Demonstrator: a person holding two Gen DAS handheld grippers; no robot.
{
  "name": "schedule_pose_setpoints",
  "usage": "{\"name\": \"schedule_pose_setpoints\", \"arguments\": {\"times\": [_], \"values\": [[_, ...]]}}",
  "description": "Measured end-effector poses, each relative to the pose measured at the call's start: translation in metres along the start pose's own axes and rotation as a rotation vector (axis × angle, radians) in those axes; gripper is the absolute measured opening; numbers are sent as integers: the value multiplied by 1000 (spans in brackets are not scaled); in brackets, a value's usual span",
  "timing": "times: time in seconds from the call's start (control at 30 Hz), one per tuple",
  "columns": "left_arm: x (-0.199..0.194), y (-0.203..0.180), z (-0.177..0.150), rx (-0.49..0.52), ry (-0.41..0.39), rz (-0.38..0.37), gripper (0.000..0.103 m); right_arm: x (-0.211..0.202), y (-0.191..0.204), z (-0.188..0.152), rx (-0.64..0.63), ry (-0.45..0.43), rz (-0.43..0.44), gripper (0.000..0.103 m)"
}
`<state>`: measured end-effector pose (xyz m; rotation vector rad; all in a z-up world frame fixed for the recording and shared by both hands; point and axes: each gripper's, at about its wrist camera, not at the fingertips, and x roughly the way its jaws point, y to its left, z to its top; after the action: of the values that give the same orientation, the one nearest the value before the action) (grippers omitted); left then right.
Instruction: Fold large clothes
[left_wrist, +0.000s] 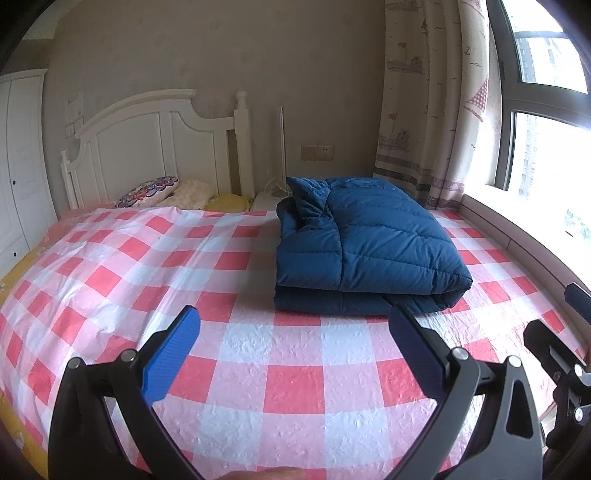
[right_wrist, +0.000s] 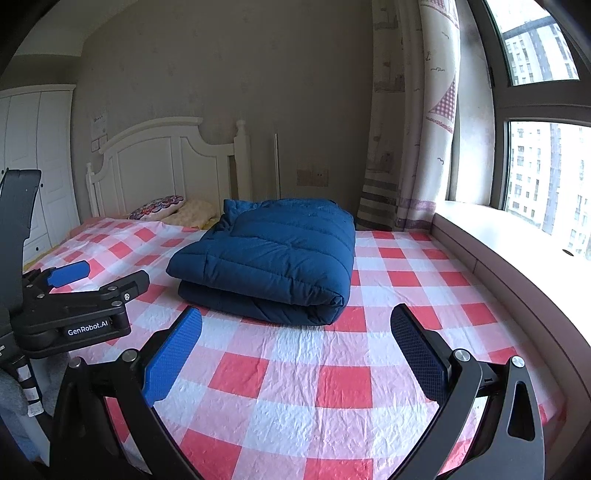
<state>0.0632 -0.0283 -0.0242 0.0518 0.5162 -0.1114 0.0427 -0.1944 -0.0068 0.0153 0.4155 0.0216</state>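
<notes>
Lying folded on the crinkled red-and-white checked sheet (left_wrist: 280, 376) is a puffy, quilted navy coat (left_wrist: 369, 243), a thick rounded bundle near the curtain (left_wrist: 424, 110). We are holding the left gripper (left_wrist: 295, 354) and right gripper (right_wrist: 295, 354) spread wide, gripping nothing, both hovering just short of it.

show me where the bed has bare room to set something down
Free: checked sheet between the open grippers and the folded blue puffer coat, plus the strip beside the window ledge. Crowded: pillows at the white headboard.
</notes>
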Motion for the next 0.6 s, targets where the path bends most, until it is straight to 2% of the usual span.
{"name": "schedule_pose_setpoints", "arguments": {"times": [0.6], "values": [[-11, -3, 6, 19, -46, 5, 101, 4, 3, -5, -10, 16, -13, 98]]}}
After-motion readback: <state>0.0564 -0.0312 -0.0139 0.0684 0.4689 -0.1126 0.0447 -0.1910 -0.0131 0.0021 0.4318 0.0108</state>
